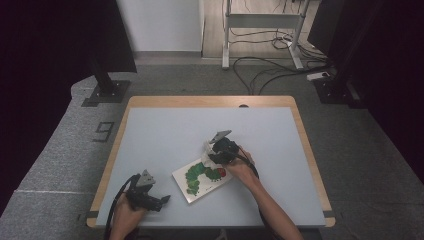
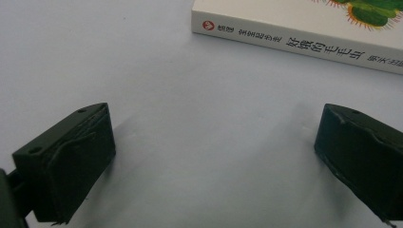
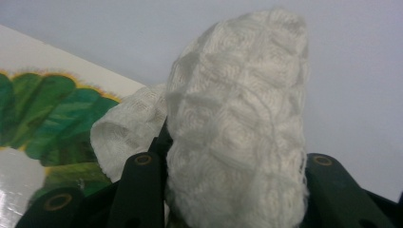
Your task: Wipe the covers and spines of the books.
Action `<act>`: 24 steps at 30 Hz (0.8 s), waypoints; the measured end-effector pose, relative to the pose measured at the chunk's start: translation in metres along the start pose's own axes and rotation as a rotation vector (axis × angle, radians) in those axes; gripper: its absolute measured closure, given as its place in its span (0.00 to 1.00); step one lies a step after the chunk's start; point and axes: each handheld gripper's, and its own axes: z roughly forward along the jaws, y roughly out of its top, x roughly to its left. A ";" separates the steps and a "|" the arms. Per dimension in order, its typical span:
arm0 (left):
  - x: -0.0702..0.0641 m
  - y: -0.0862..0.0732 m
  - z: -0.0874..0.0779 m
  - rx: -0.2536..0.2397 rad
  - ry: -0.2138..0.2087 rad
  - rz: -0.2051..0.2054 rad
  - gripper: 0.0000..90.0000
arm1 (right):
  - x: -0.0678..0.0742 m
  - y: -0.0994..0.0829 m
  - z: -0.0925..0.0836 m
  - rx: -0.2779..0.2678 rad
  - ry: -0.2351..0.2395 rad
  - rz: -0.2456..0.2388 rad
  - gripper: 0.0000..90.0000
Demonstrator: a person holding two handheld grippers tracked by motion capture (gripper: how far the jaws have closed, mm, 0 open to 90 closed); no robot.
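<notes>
Wiping looks like the job, judging by the setup: table (image 1: pixel 165 125) is the biggest thing here, pale blue-grey top with a wood rim. Book (image 1: pixel 202 179) lies flat near the front middle of it, white cover with a green caterpillar, red head toward my right hand; spine text faces my left claw. Cloth (image 3: pixel 237 118) is white, waffle-textured, bunched into a wad, with a small fold sticking out to one side.

My right claw (image 1: pixel 216 152) is clamped on the cloth, held at the book's far corner; touching the cover or hovering, can't tell. My left claw (image 1: pixel 162 201) rests near the front left edge, jaws wide apart, nothing between them, book just beyond.

Progress: cloth picked and at the book. The wipe across the cover seems left to do.
</notes>
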 end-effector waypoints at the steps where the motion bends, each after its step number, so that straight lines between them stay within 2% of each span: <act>1: 0.000 0.000 0.000 0.000 0.000 0.000 0.00 | 0.002 0.001 0.001 -0.004 0.010 0.003 0.64; 8: 0.000 0.000 0.000 0.000 0.001 0.000 0.00 | 0.018 0.008 0.005 -0.012 0.044 -0.044 0.64; 24: 0.000 0.000 0.000 -0.001 0.001 0.000 0.00 | 0.049 0.022 0.013 -0.028 0.118 -0.089 0.64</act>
